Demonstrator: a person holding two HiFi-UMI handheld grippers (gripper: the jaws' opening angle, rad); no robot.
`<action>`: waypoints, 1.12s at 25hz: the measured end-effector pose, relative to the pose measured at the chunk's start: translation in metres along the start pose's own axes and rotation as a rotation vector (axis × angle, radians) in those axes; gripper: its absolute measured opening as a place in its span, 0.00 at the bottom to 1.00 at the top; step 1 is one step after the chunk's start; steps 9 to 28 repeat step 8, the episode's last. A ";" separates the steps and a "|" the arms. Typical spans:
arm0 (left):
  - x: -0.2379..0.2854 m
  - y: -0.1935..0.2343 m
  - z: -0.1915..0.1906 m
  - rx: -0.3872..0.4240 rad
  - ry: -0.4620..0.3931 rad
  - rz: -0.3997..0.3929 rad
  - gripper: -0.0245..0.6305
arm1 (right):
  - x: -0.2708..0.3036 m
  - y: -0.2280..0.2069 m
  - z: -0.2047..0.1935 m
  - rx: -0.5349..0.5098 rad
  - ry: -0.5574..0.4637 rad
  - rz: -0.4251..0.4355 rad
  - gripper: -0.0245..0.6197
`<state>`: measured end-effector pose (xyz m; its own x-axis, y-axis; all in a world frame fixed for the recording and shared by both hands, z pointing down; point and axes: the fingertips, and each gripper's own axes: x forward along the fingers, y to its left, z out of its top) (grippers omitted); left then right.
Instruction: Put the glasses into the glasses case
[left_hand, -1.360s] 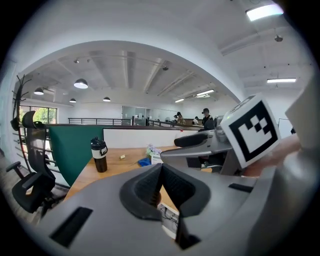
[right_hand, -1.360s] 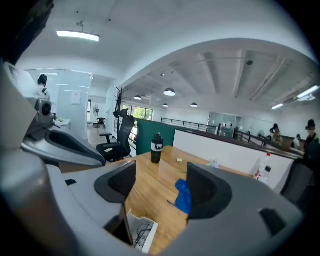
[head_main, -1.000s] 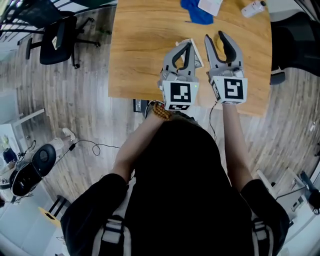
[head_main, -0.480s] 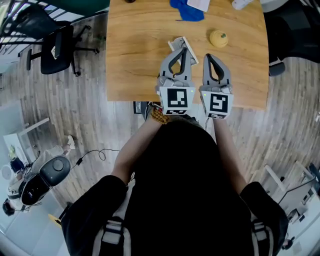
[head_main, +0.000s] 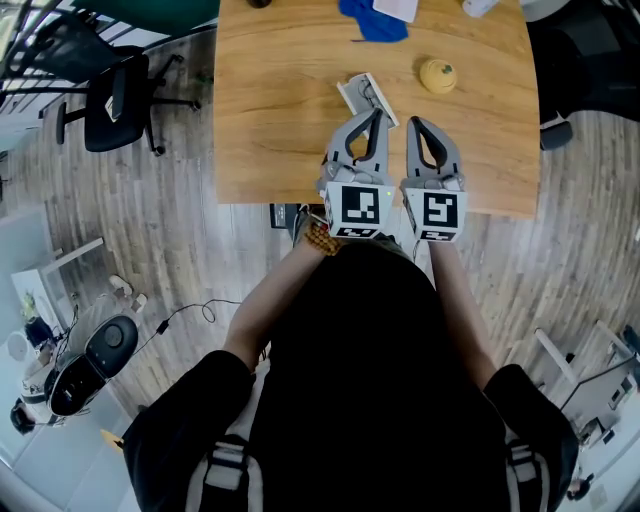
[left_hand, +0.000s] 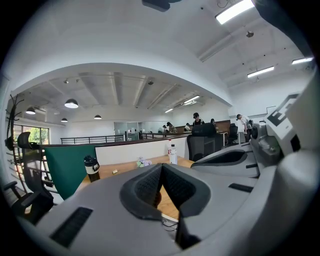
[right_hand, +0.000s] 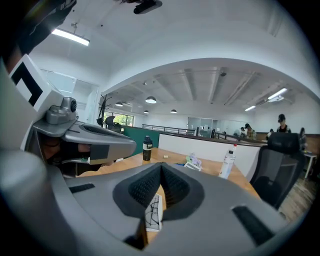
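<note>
wooden table (head_main: 270, 110) with 1 case (head_main: 357, 90), 1 glasses (right_hand: 152, 213)

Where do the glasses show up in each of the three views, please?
Head view: glasses upper centre, just beyond the tips of the left gripper.
Left gripper view: mostly hidden; only a white edge under the shut jaws, possibly their support.
Right gripper view: glasses low centre, below the shut jaws.
Shared landmark: clear bottle standing on the table in both gripper views.
</note>
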<state>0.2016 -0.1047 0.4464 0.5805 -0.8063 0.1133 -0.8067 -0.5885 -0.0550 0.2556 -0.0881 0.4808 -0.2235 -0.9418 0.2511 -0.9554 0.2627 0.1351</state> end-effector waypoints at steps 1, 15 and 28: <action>-0.001 0.000 -0.002 -0.003 0.005 0.000 0.07 | 0.001 0.001 -0.002 0.007 -0.001 0.002 0.05; -0.014 -0.008 -0.005 0.005 0.020 -0.019 0.07 | 0.004 0.012 -0.012 0.016 0.032 0.021 0.05; -0.014 -0.008 -0.005 0.005 0.020 -0.019 0.07 | 0.004 0.012 -0.012 0.016 0.032 0.021 0.05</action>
